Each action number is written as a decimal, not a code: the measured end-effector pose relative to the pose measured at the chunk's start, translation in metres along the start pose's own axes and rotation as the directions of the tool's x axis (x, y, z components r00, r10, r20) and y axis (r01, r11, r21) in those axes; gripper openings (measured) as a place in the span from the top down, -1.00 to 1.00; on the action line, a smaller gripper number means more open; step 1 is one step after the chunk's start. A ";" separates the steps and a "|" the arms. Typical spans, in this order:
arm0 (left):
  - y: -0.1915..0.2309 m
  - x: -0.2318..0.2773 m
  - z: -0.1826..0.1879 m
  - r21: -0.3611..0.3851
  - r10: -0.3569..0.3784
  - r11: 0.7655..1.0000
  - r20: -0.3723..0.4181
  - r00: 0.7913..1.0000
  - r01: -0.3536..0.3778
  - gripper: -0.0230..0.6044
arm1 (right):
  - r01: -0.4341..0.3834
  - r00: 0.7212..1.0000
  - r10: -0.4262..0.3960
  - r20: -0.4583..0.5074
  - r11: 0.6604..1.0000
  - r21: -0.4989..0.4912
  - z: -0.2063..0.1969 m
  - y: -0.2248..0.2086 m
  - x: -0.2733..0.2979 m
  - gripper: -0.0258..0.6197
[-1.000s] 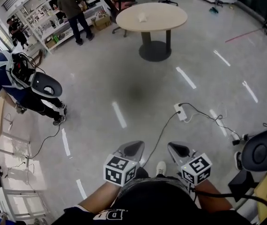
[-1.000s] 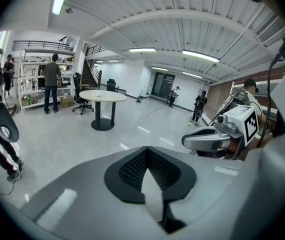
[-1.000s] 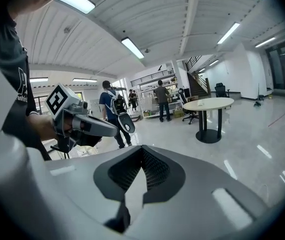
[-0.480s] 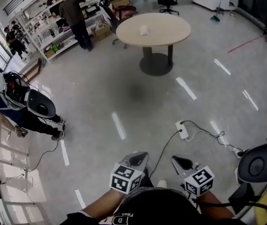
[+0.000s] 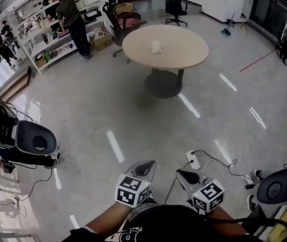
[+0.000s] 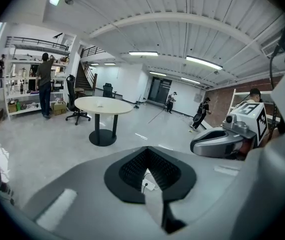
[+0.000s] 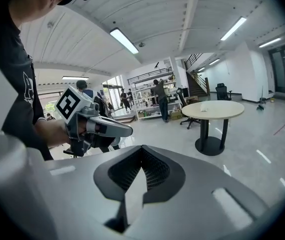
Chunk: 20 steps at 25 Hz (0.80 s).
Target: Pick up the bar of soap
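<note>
The bar of soap (image 5: 156,46) is a small pale block lying on a round beige table (image 5: 184,54) far ahead across the floor. It also shows on the tabletop in the left gripper view as the soap (image 6: 99,103) and in the right gripper view as the soap (image 7: 204,106). My left gripper (image 5: 146,164) and right gripper (image 5: 183,174) are held side by side close to my body, low in the head view. Both are shut with nothing between their jaws. Both are several steps short of the table.
A white power strip (image 5: 193,160) with trailing black cables lies on the floor just ahead of the grippers. A person (image 5: 73,14) stands at shelves at the far left. Office chairs (image 5: 126,14) stand behind the table. Grey equipment (image 5: 279,188) sits at my right, and more grey gear (image 5: 32,137) at my left.
The table and soap have come nearer and lower in the head view. The power strip has slid toward the grippers. Both grippers stay shut and side by side.
</note>
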<state>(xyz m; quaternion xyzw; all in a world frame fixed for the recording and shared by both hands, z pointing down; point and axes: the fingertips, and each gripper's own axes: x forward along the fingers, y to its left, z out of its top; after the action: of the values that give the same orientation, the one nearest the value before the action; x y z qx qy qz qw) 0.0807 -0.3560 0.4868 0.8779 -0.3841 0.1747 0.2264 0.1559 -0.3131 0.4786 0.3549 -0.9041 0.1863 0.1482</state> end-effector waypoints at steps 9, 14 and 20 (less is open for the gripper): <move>0.116 0.015 0.049 -0.040 0.000 0.999 0.003 1.000 0.000 0.90 | 0.027 0.999 -0.028 -0.015 0.999 -0.032 0.069 -0.027 0.107 0.90; 0.143 0.027 0.058 -0.066 0.008 0.998 0.009 1.000 -0.008 0.90 | 0.012 0.999 -0.013 -0.041 0.999 -0.034 0.079 -0.043 0.137 0.90; 0.158 0.044 0.054 -0.099 0.046 0.994 0.011 0.999 -0.045 0.90 | -0.024 0.999 0.023 -0.041 0.999 -0.041 0.079 -0.066 0.161 0.90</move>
<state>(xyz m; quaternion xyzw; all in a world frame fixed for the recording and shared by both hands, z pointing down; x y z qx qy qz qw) -0.0034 -0.5063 0.5043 0.8578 -0.4137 0.1547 0.2628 0.0778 -0.4866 0.4885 0.3372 -0.9087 0.1763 0.1716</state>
